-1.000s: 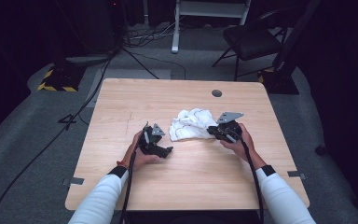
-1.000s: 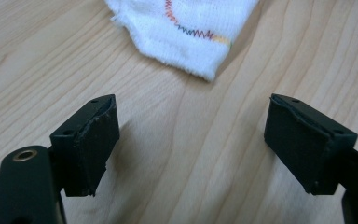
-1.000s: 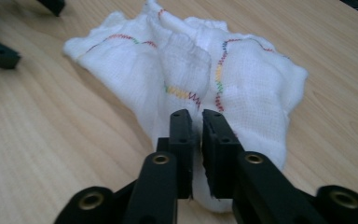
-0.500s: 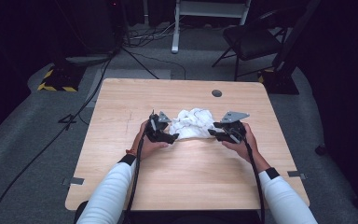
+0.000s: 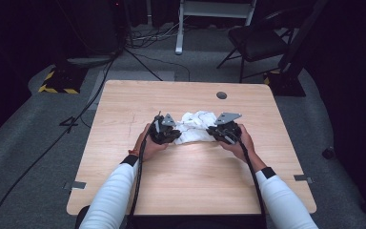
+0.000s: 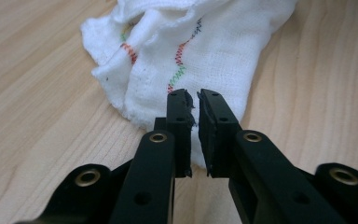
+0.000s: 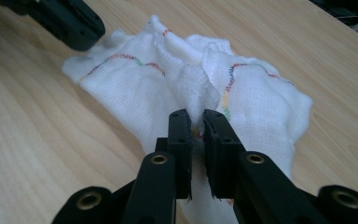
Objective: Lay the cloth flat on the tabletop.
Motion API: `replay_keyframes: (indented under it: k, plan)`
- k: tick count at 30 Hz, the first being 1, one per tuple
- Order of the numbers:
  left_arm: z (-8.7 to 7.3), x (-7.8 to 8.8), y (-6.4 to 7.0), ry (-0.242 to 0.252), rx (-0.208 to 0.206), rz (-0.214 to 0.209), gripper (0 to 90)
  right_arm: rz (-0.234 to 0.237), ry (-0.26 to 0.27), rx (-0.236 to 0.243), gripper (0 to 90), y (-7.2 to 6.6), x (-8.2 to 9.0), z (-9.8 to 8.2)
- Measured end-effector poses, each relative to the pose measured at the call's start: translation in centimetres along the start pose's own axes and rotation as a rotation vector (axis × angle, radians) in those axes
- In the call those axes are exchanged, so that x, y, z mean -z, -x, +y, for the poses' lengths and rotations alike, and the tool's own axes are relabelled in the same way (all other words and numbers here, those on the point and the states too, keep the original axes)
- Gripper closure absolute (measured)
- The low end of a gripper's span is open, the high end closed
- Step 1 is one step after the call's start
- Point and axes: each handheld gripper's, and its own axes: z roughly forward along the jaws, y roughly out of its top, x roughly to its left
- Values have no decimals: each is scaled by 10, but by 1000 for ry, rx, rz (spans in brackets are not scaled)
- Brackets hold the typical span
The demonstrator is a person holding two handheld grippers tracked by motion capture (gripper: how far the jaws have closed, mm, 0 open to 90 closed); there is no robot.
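Cloth (image 5: pixel 195 128) lies crumpled near the middle of the counter (image 5: pixel 124 105), between the two hands; it is white, with wavy coloured stitching along the hems. Left gripper (image 5: pixel 164 131) sits at the cloth's left edge, right gripper (image 5: pixel 225 131) at its right edge.

A second ago the left gripper was apart from the cloth, a little nearer the person, with its jaws spread; now it has come up to the cloth, and its jaws have just been closing. In the left gripper view (image 6: pixel 192 100) they stand almost pressed together, with the hem of the cloth between the tips, so they seem to pinch a thin fold; the layer is very thin and I judge the grip from the fabric that passes between the pads. The right jaws have just been closing too, after a short opening; in the right gripper view (image 7: pixel 196 119) they pinch a raised ridge of the cloth, and the fabric bunches up around them.

So both sides of the cloth are now taken. My judgement is that the grasping step is finished and the next move is to lift and pull the hands apart to spread the cloth; the risk is that a thin hem slips out of the left jaws when the pull begins.
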Motion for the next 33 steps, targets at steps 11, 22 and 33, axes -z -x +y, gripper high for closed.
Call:
replay_keyframes:
  k: [11, 22, 33]
  plan:
    - [-4, 15, 37, -18, -88, -32, 748, 110, 30, 47, 836, -18, 45, -39]
    - [1, -23, 39, -75, -34, -6, 295, 177, -23, 14, 777, -29, 51, -63]
    - [6, -7, 51, -76, -188, -129, 746, 130, 79, -16, 537, -21, 69, -53]
